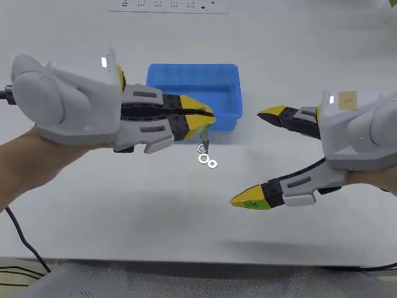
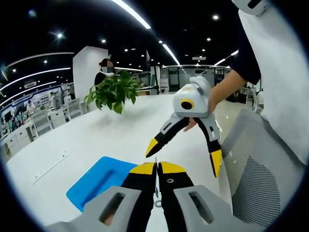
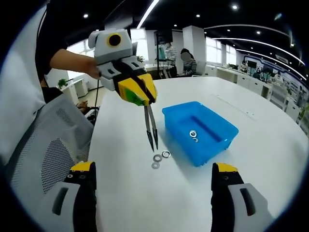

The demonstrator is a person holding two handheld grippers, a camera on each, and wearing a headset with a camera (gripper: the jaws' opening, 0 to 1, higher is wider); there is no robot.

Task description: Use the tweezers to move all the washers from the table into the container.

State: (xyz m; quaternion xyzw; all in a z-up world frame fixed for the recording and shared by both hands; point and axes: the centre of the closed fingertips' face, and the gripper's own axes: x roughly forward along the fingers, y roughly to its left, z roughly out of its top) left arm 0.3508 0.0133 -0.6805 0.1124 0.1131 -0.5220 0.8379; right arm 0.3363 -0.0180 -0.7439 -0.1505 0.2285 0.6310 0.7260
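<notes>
Tweezers [image 1: 203, 144] poised over the washers [image 1: 208, 161].
My left gripper [image 1: 208, 118] has its jaws pressed together on the tweezers, while the right gripper [image 1: 247, 155] has its jaws spread wide. The washers lie on the table [image 1: 124, 205], just near of the blue container [image 1: 193, 67]. They look thin, light and slippery, so I'd nip one rim through its hole.

Left gripper [image 1: 206, 117] is held by a bare forearm [image 1: 25, 161] coming in from the left. It lies roughly level and points right. Its jaws are pressed together on the tweezers [image 3: 150, 126], whose tips point down from the jaw ends. Right gripper [image 1: 247, 156] comes in from the right and points left, jaws spread wide, one tip farther, the other nearer. Both are held in the air, tips near each other but apart. The right arm has a dark sleeve [image 2: 246, 53].
</notes>
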